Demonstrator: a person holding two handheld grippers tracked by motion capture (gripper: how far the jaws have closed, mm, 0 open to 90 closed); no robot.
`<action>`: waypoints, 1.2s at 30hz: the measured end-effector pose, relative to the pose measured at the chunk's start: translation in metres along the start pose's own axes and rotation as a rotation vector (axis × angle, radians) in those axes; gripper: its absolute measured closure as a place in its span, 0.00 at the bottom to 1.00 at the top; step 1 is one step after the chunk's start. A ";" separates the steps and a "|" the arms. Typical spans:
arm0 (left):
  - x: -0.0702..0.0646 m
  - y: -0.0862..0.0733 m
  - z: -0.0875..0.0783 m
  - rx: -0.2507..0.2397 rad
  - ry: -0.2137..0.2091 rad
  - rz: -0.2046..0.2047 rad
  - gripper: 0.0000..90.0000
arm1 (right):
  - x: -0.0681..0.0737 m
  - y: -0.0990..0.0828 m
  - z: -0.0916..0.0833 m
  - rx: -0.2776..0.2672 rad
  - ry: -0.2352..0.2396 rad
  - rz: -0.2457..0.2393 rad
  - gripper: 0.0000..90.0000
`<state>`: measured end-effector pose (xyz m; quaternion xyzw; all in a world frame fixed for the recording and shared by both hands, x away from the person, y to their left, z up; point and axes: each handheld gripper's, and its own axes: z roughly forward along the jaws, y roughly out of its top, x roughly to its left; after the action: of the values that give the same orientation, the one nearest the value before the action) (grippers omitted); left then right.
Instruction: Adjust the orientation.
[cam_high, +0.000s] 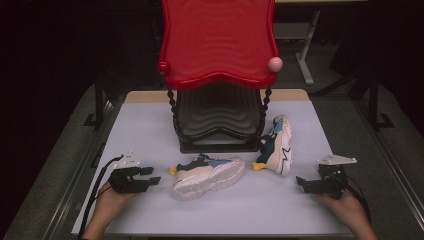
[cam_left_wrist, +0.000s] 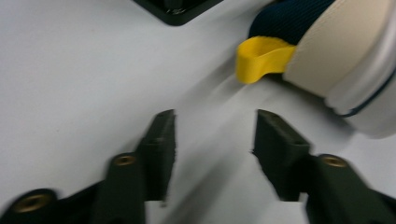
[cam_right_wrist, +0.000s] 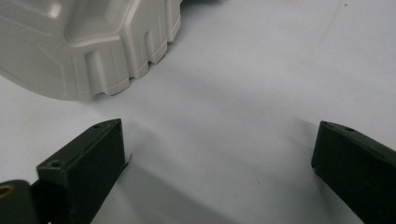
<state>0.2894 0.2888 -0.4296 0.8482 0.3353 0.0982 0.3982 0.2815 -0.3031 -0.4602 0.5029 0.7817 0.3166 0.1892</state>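
Note:
Two cream, navy and blue sneakers lie on the white table (cam_high: 145, 130). The nearer sneaker (cam_high: 210, 175) lies on its side in front of the rack, its yellow heel loop (cam_left_wrist: 261, 58) pointing at my left gripper (cam_high: 156, 176). In the left gripper view those jaws (cam_left_wrist: 215, 126) stand partly apart with bare table between them, a short way from the loop. The second sneaker (cam_high: 277, 145) lies at the rack's right foot. My right gripper (cam_high: 300, 181) rests open at the right front; its pale grey sole (cam_right_wrist: 84, 42) lies beyond the wide jaws (cam_right_wrist: 219, 140).
A two-tier rack stands at the back middle, with a red wavy top shelf (cam_high: 217, 45) and a black lower shelf (cam_high: 217, 117). A pink knob (cam_high: 275, 63) caps its right corner. Dark floor and a table leg lie beyond the edges.

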 end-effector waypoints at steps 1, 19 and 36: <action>-0.002 0.003 -0.002 -0.005 -0.010 -0.001 0.71 | 0.000 0.000 0.000 0.000 0.000 0.000 0.02; -0.033 0.038 -0.012 -0.106 -0.124 0.038 1.00 | 0.000 0.000 0.000 0.000 0.000 0.000 0.02; -0.060 0.057 0.012 -0.090 -0.222 0.096 1.00 | 0.000 0.000 0.000 0.000 0.000 0.000 0.02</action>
<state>0.2774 0.2167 -0.3887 0.8502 0.2432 0.0377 0.4654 0.2815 -0.3031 -0.4603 0.5028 0.7818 0.3166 0.1892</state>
